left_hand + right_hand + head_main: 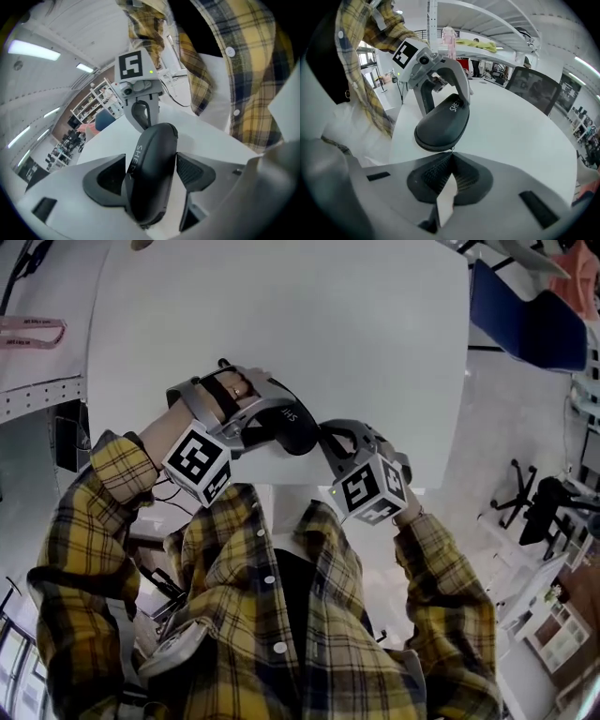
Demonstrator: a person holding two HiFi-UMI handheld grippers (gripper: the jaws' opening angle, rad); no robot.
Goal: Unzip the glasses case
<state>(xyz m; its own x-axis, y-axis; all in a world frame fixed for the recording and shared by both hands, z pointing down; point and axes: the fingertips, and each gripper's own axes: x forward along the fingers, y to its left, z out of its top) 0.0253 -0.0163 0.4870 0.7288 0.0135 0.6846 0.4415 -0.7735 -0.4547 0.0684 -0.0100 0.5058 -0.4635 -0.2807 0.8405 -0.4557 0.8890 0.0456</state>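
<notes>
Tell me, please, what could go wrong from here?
The right gripper pinches only the small metal zipper pull at its very tips, so it may slip off. The left gripper clamps the smooth rounded black glasses case across its middle; a pull could twist it loose.

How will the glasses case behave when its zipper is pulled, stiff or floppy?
Probably stiff: the glasses case shows no dent between the left gripper jaws. Its smooth surface might twist once the right gripper tugs the zipper pull.
</notes>
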